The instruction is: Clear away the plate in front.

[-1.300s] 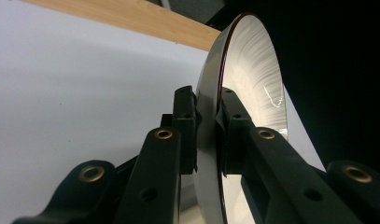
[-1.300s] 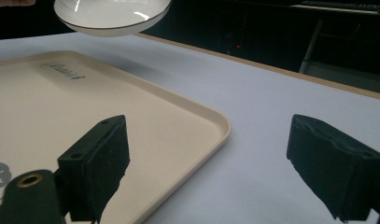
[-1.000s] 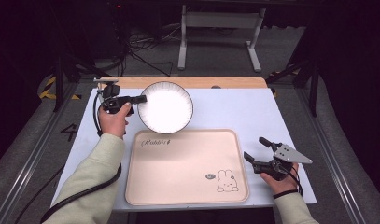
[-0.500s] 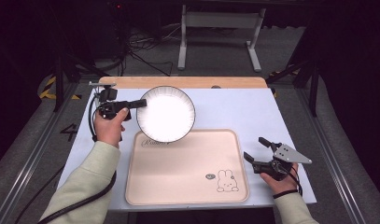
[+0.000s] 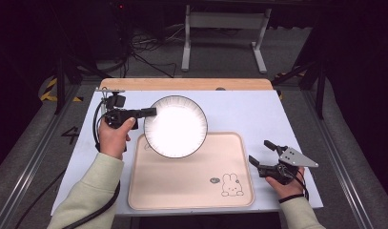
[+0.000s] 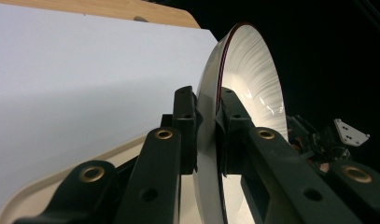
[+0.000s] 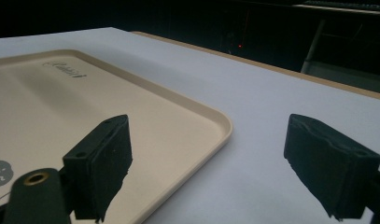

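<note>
While the left gripper [image 5: 151, 112] pinches the plate [image 5: 176, 126] by its left rim, the plate has travelled from the bare table [image 5: 86, 143] beyond the tray's far-left corner to a spot over that corner, now overlapping the tray [image 5: 191, 186]. A second ago it sat wholly off the tray; half a second ago it just reached the far edge. In the left gripper view the two pads press on either side of the rim [image 6: 207, 135], the plate [image 6: 253, 84] standing edge-on to the camera and lifted, with the tray's corner [image 6: 47, 198] below the jaws. Grip looks firm; no slip evident.

Judgement: carry phase, plate on its way onto the tray. The overlap is partial, the larger share of the plate sitting past the tray's far edge, so the plate needs bringing further toward the tray's middle and then setting down flat before release. Risk: a one-sided rim grip lets the plate tilt; lower slowly.

Right gripper [image 5: 263, 152] rests just off the tray's right edge, unmoved across all three high views. Its jaws stand wide apart with nothing between them, tray rim [image 7: 220, 126] at the left pad [image 7: 103, 163].
</note>
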`<action>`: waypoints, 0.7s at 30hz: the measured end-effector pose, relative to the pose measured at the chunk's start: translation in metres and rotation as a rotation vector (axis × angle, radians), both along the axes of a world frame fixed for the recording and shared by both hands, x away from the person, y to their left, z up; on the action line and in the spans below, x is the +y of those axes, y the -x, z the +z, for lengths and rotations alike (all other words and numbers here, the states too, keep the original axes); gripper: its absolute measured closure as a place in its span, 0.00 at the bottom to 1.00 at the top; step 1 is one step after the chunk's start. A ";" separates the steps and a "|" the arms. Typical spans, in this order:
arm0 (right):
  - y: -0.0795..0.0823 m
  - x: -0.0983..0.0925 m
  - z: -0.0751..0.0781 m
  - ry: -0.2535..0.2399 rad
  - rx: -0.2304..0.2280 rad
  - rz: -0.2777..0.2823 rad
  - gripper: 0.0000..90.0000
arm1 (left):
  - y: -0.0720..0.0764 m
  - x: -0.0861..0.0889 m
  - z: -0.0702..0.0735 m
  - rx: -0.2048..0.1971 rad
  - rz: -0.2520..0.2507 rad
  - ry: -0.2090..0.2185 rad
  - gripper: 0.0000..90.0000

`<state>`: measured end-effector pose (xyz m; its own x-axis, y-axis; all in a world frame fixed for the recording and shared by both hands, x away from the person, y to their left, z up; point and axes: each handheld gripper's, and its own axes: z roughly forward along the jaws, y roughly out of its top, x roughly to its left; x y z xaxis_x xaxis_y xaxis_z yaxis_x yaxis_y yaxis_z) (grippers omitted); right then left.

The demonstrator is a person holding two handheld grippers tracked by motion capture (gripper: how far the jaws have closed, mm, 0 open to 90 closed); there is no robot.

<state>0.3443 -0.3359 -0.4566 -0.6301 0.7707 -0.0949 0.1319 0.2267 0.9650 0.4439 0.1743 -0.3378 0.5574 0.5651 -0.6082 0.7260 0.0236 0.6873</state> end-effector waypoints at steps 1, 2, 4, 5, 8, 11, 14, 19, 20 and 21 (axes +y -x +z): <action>0.000 0.000 0.000 0.001 -0.002 0.001 0.17 | 0.000 0.000 0.000 0.000 0.000 0.000 0.89; 0.000 0.000 0.000 0.001 -0.002 0.001 0.17 | 0.004 -0.004 0.000 -0.007 -0.013 -0.007 0.89; 0.000 0.000 0.000 0.001 -0.002 0.001 0.17 | 0.005 -0.005 0.000 -0.006 -0.017 -0.011 0.89; 0.000 0.000 0.000 0.001 -0.001 0.000 0.17 | 0.010 -0.008 0.002 -0.023 -0.022 -0.025 0.89; 0.000 0.000 0.000 0.001 -0.002 0.001 0.17 | 0.013 -0.009 0.005 -0.037 -0.020 -0.033 0.89; 0.000 0.000 0.000 0.002 -0.002 0.000 0.17 | 0.017 -0.011 0.007 -0.052 -0.026 -0.035 0.89; 0.000 0.000 0.000 0.002 -0.001 0.000 0.17 | 0.020 -0.011 0.004 -0.040 -0.045 -0.027 0.89; 0.000 0.000 0.000 0.002 -0.002 0.002 0.17 | 0.021 -0.012 -0.001 -0.034 -0.052 -0.010 0.89; 0.000 0.000 0.000 0.003 -0.002 0.001 0.17 | 0.021 -0.013 -0.001 -0.029 -0.060 -0.011 0.89; 0.000 0.000 0.000 0.001 -0.001 0.002 0.17 | 0.021 -0.014 -0.002 -0.022 -0.072 -0.008 0.89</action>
<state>0.3443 -0.3359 -0.4566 -0.6313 0.7696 -0.0963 0.1301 0.2275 0.9650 0.4228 0.1599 -0.3401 0.6102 0.5276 -0.5910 0.7101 -0.0335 0.7033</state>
